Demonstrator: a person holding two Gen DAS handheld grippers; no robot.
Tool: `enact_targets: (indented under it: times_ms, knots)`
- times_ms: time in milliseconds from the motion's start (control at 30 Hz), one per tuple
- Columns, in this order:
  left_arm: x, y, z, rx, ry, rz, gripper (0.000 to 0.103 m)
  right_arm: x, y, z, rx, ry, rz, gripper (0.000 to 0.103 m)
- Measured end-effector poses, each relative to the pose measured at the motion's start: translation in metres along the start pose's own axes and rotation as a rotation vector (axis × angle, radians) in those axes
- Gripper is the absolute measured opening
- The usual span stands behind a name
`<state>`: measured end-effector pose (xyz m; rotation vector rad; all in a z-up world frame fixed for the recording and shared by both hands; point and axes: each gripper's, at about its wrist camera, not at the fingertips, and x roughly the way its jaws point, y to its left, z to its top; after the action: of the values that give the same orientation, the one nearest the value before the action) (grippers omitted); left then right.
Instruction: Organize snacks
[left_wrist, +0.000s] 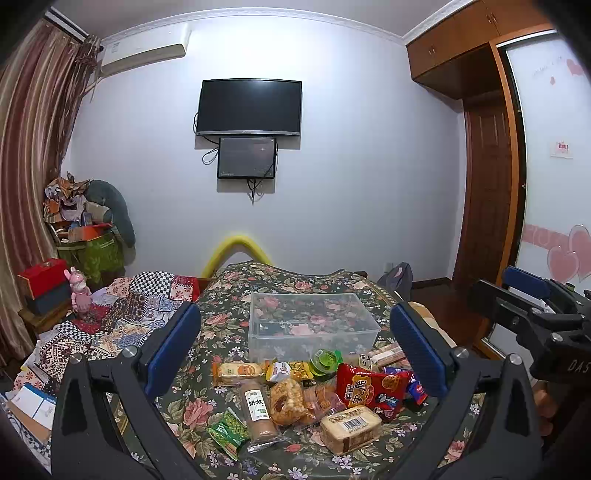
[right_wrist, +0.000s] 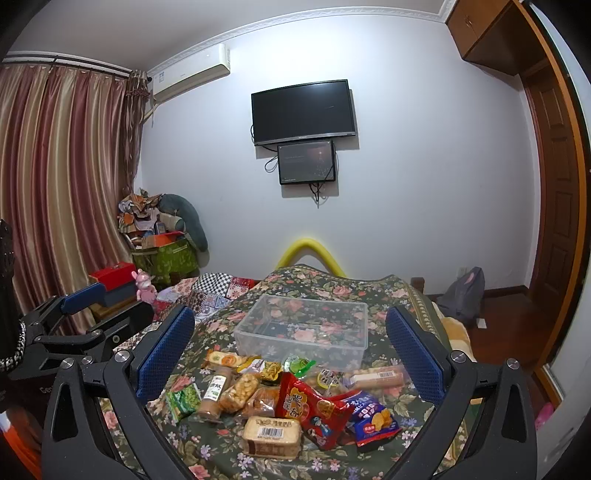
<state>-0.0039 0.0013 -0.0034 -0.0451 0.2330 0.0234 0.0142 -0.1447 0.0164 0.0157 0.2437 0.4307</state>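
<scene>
A pile of snack packets lies on the floral bedspread: a red bag, a blue chip bag, a beige barcode cake pack, a green pea packet, a brown biscuit tube and a green jelly cup. Behind them stands an empty clear plastic bin. My left gripper is open above the pile, holding nothing. My right gripper is open too, empty, and also shows at the right of the left wrist view.
A patchwork quilt covers the bed's left side. A red box and pink toy sit on a stand at left. A cluttered green bin is in the corner. A backpack leans by the wall at right.
</scene>
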Motion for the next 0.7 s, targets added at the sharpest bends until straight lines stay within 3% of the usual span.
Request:
enact_targets:
  times_ms: [700]
  knots:
    - [-0.0001,-0.0036,0.0011,0.011,-0.001,-0.005,0.103,0.001,-0.0022,-0.0022,0.008,-0.001,0.008,0.103]
